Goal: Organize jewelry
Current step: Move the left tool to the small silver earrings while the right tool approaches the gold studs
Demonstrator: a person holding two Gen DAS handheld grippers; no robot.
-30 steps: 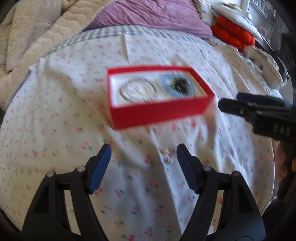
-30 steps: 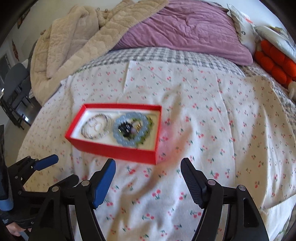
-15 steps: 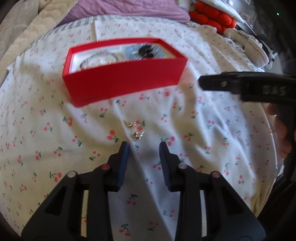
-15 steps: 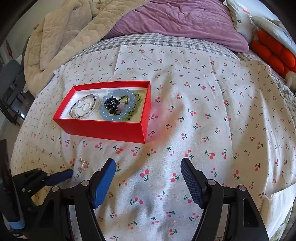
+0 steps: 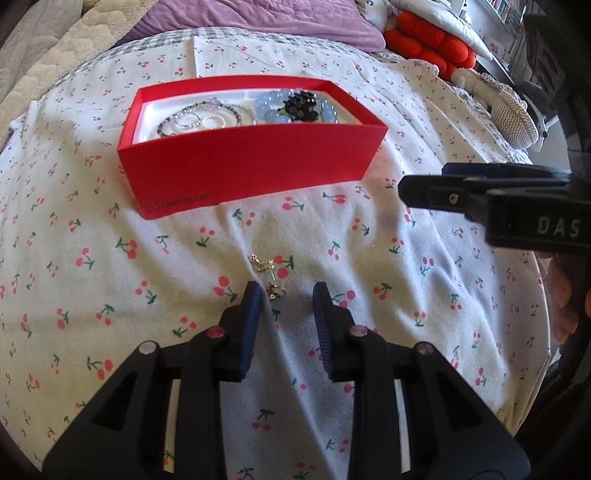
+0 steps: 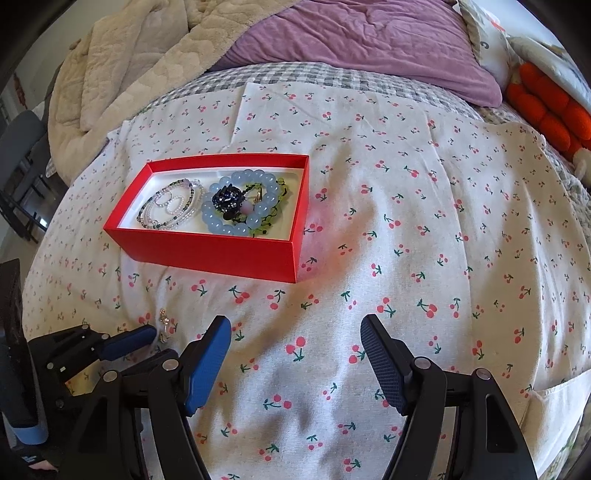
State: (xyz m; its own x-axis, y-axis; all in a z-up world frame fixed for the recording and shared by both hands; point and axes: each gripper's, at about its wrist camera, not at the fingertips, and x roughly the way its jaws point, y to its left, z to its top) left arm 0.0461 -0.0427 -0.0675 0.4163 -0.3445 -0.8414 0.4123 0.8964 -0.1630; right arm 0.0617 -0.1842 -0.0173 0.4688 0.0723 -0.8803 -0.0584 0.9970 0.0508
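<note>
Two small gold earrings lie on the cherry-print cloth, one [image 5: 262, 263] a little beyond the other [image 5: 276, 290]. My left gripper [image 5: 286, 291] is low over the cloth with its jaws narrowed but apart. The nearer earring sits at the tips, close to the left fingertip [image 5: 254, 295], and no pad presses on it. Behind them stands a red box [image 5: 251, 166] holding clear beaded bracelets [image 5: 199, 118], a blue bead bracelet [image 5: 271, 110] and a black piece [image 5: 299, 105]. My right gripper [image 6: 295, 328] hovers open over bare cloth, to the right of the earrings [image 6: 164, 326].
A purple blanket [image 6: 362, 33] and a beige quilt [image 6: 122, 66] lie at the head of the bed. An orange plush [image 6: 546, 107] sits at the far right. A dark chair [image 6: 22, 147] stands off the bed's left edge.
My left gripper came down toward the earrings and its jaws narrowed from wide to a small gap. The right gripper stayed open and barely moved.
</note>
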